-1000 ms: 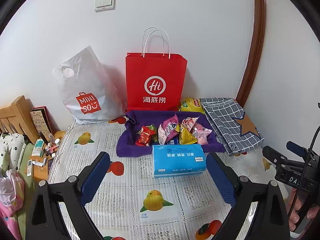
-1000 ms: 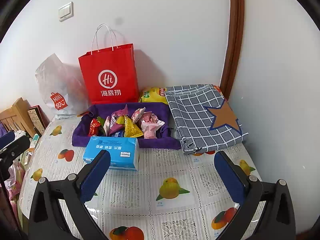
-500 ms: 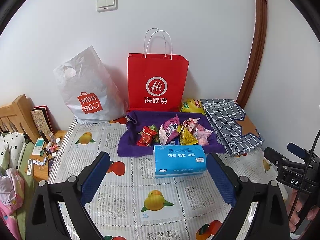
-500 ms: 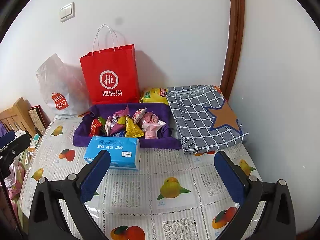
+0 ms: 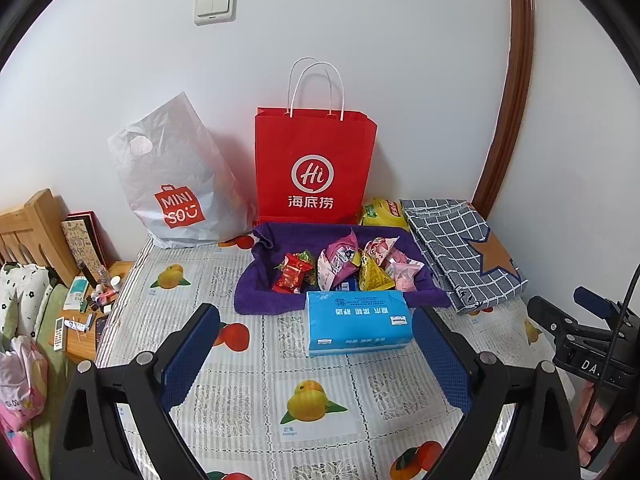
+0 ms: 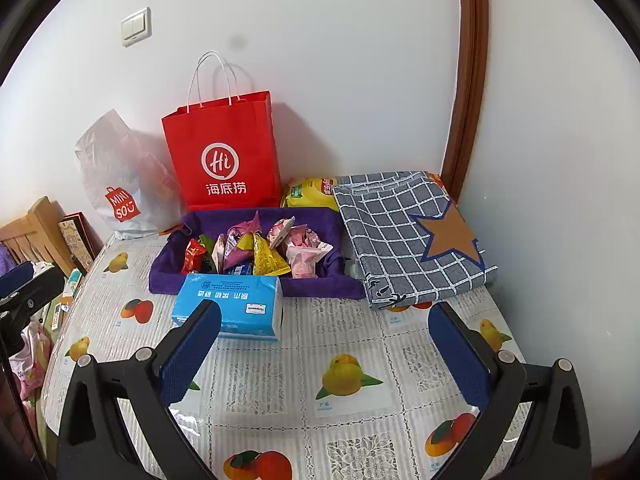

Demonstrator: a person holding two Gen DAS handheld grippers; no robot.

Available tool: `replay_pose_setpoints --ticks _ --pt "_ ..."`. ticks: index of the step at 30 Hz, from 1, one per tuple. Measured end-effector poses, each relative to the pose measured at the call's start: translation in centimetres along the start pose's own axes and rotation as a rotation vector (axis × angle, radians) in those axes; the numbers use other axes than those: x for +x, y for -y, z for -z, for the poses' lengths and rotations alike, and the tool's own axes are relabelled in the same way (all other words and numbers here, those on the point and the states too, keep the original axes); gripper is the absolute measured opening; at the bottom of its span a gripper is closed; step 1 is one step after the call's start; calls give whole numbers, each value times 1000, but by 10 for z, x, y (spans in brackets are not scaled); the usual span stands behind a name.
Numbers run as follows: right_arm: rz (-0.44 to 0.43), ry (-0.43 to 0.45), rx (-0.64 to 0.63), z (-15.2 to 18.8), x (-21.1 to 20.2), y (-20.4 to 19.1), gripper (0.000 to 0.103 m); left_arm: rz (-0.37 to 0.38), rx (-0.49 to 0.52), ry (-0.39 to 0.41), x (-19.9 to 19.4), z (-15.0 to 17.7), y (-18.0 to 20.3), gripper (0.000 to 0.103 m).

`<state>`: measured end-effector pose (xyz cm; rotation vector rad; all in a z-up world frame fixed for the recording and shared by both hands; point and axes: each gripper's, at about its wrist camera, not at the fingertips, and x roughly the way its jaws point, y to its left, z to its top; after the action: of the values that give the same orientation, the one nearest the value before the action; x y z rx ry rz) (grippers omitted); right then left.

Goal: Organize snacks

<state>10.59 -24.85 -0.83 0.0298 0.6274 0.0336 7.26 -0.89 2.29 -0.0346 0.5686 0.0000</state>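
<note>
While the snacks (image 5: 348, 266) lie heaped in the purple tray (image 5: 256, 292) behind the blue tissue pack (image 5: 358, 322) on the desk (image 5: 256, 380), both tools, left (image 5: 316, 344) and right (image 6: 326, 342), hover wide and empty; whether sorting is ahead or done, I cannot tell.

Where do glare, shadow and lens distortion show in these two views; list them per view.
Left wrist view: the door frame bows into a curve and black corners ring the picture; the red paper bag casts a soft shadow on the wall to its right. Right wrist view: the same bowing; glare on the clear table cover near the right gripper; a grey smudge on the wall above the bag. Both are sharp.
</note>
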Motion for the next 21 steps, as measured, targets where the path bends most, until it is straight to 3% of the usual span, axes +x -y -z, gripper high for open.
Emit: replay_pose_setpoints --ticks 21 --pt "-5 2 2 2 -1 1 102 -1 1 3 -1 0 3 97"
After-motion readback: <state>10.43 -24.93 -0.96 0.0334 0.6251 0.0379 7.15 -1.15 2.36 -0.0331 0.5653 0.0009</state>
